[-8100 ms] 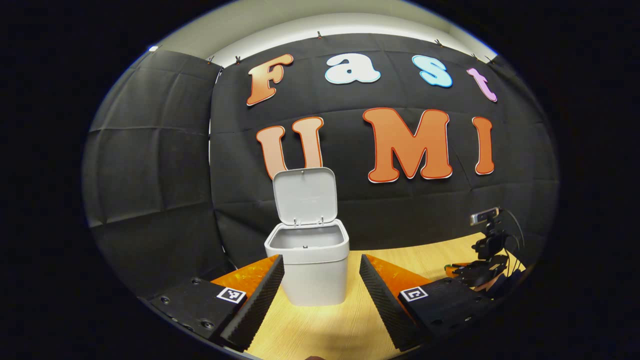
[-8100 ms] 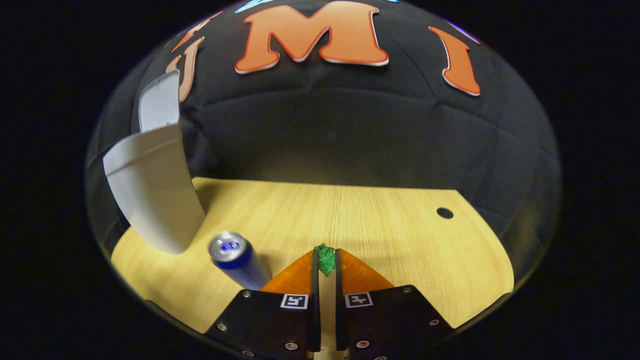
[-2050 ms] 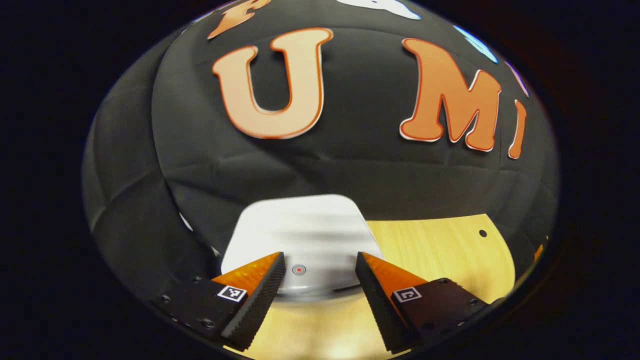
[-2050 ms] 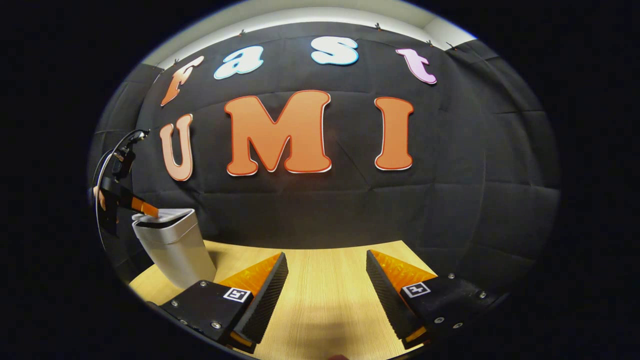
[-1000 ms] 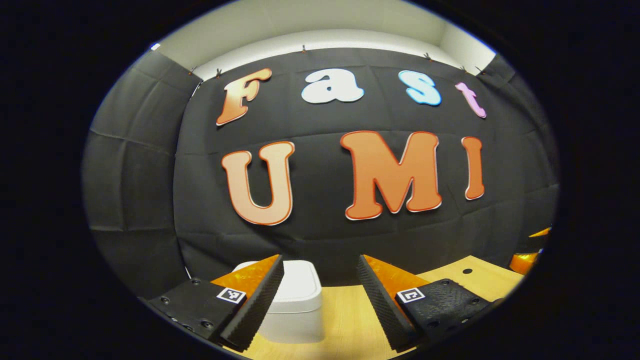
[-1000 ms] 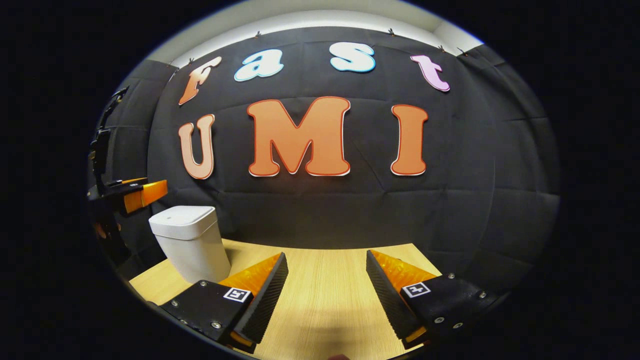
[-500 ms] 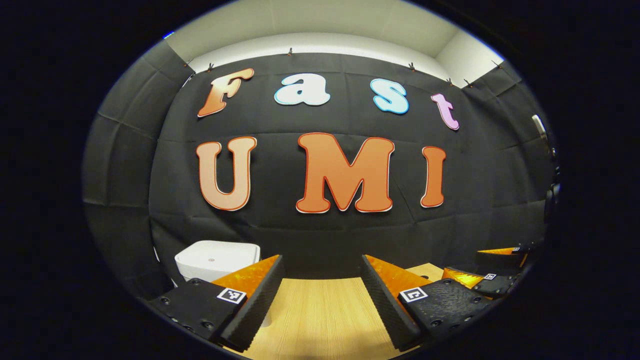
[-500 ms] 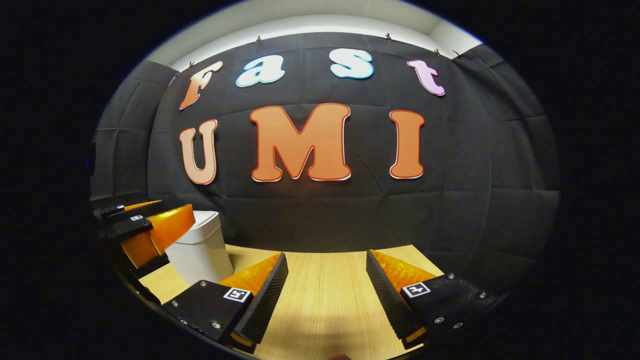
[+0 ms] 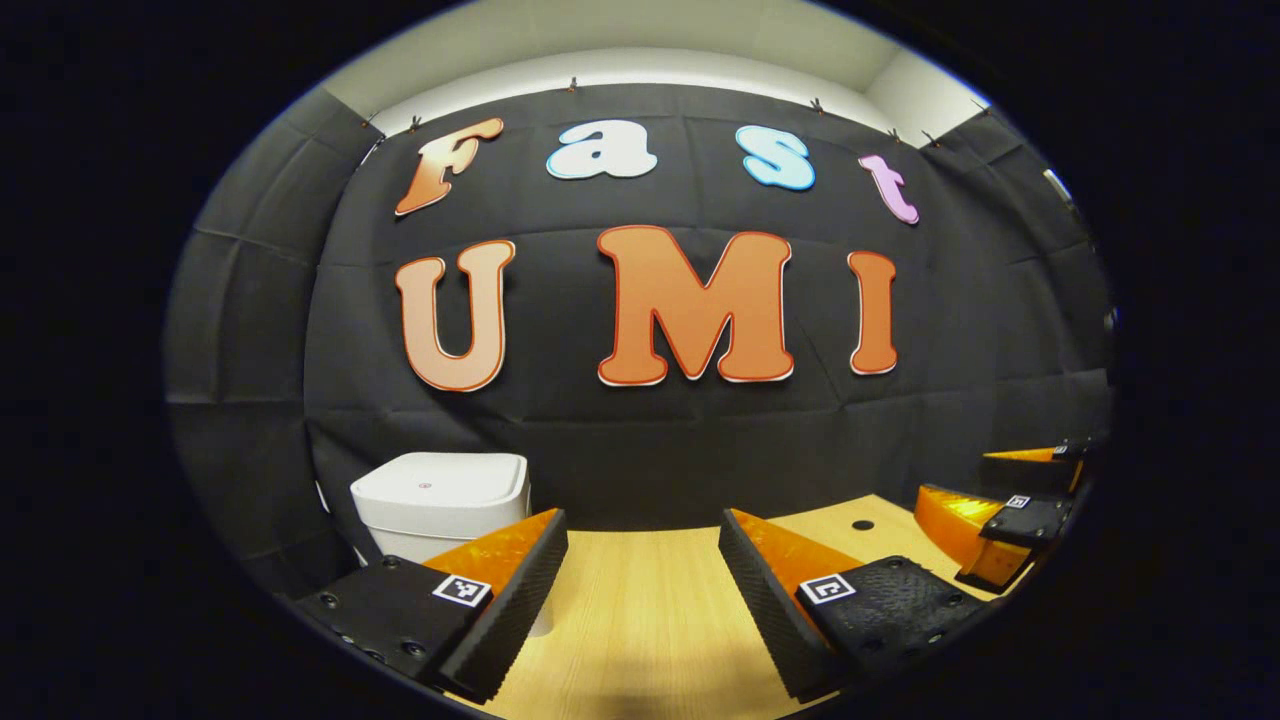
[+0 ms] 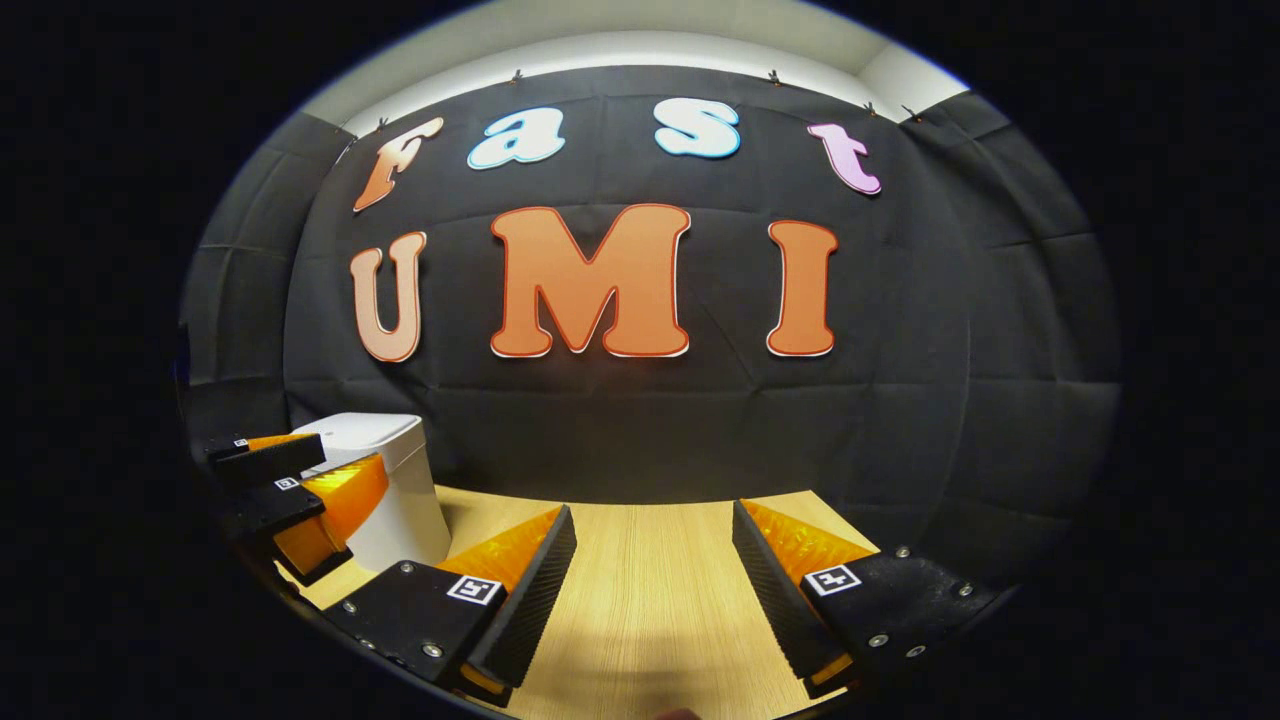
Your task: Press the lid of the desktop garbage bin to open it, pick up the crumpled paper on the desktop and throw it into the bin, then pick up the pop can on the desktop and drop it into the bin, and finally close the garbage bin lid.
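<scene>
**Garbage bin closed at the tabletop's back left**

The garbage bin (image 9: 440,500) stands near the tabletop's (image 9: 640,620) far left edge with its lid (image 9: 445,482) down; a small red dot marks the lid, and no writing on it can be read. The left gripper (image 9: 640,590) hangs wide apart, holding nothing. The right gripper (image 10: 650,585) is likewise spread wide and empty. Square black-and-white code tags sit on both grippers' fingers.

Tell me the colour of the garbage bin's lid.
White, like the bin body; the lid sits shut, with a small red dot near its front. Left gripper view shows it best.
</scene>
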`<state>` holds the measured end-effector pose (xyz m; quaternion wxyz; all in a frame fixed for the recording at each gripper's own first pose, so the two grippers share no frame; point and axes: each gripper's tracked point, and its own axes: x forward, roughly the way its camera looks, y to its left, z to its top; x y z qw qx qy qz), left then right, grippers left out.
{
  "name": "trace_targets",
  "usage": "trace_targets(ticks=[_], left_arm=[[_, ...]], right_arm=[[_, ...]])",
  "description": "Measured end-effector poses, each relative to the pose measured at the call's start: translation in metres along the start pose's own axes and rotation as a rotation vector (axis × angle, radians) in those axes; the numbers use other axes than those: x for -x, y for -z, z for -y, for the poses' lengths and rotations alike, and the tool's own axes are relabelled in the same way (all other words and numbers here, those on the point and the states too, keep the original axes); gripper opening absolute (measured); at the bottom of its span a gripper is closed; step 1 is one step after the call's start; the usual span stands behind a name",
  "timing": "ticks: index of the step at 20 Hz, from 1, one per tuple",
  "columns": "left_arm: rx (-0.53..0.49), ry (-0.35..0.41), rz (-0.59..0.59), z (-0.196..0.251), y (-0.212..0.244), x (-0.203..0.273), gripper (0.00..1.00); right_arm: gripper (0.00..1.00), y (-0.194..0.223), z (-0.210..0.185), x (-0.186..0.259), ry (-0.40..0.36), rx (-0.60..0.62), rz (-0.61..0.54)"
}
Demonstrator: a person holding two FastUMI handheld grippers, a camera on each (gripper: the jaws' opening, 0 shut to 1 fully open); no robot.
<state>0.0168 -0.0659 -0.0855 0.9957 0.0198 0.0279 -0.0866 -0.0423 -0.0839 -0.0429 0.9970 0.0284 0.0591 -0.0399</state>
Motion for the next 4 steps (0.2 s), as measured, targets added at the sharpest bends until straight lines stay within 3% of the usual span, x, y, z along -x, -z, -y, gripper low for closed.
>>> trace_targets(ticks=[2, 4], left_arm=[[0.010, -0.004, -0.004, -0.0026, 0.0015, -0.0002, 0.99], [-0.001, -0.018, -0.005, -0.0068, 0.0028, -0.0029, 0.96]], right_arm=[[0.94, 0.0005, -0.0007, -0.0021, -0.005, 0.001, -0.002], [0.94, 0.0019, 0.0032, -0.0065, 0.005, 0.001, -0.003]])
